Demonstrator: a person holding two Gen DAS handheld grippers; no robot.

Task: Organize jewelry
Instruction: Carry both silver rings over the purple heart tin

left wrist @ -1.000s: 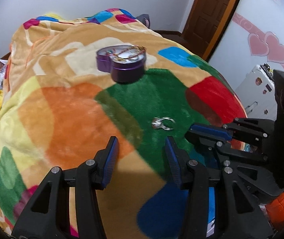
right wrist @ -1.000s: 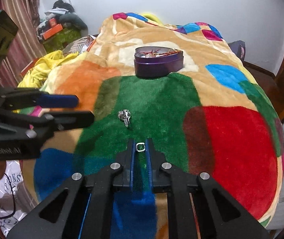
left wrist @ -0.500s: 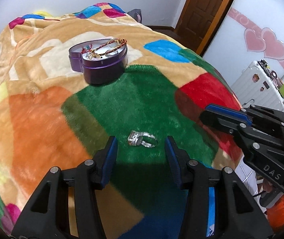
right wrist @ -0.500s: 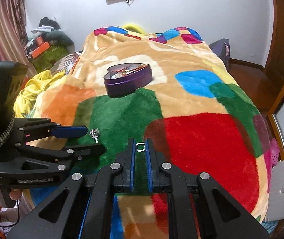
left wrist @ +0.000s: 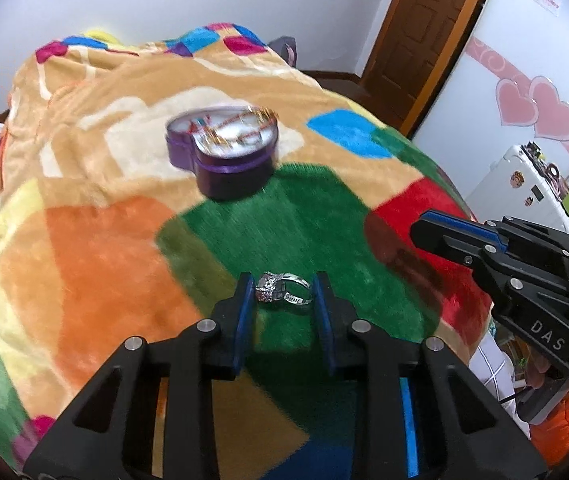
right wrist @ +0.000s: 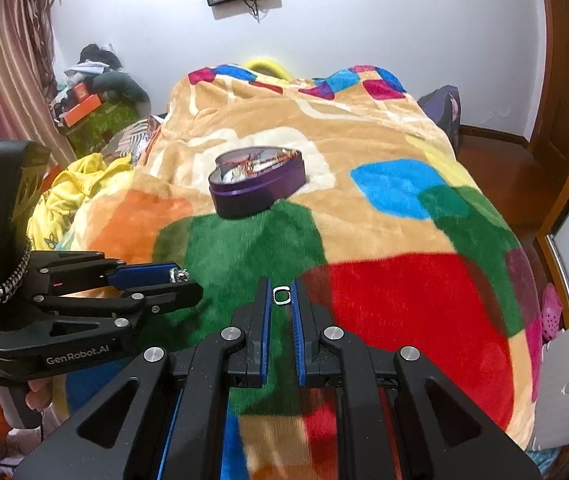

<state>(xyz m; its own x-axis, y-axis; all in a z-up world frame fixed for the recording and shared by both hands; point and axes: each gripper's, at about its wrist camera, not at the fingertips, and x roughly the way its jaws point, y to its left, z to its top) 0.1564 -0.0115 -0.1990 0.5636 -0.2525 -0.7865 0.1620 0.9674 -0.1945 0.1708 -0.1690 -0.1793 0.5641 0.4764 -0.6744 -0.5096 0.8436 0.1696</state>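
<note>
A: Starting at the left, what is the left tool [left wrist: 283,294] doing?

B: Its blue-lined jaws stand on either side of a silver ring [left wrist: 283,293] with a cluster of stones at one end. The ring spans the gap from one jaw to the other over the green patch of the blanket [left wrist: 96,248]. In the right wrist view the ring [right wrist: 179,275] shows only as a glint at the tool's [right wrist: 180,282] tip, so I read it as gripped.

A: And the middle?

B: A purple heart-shaped box [left wrist: 224,156] sits open on the bed, where the tan meets the green, well apart from both tools. It is blurred in the left wrist view; the contents look like gold and red chains, but I cannot sort out single pieces.

A: The right tool?

B: The right tool [right wrist: 282,295] is nearly closed on a small silver ring [right wrist: 282,295], seen edge-on as a rounded rectangle. From the left wrist view the tool [left wrist: 436,236] shows side-on, its fingertips cut off against the red patch, and the ring is hidden.
</note>
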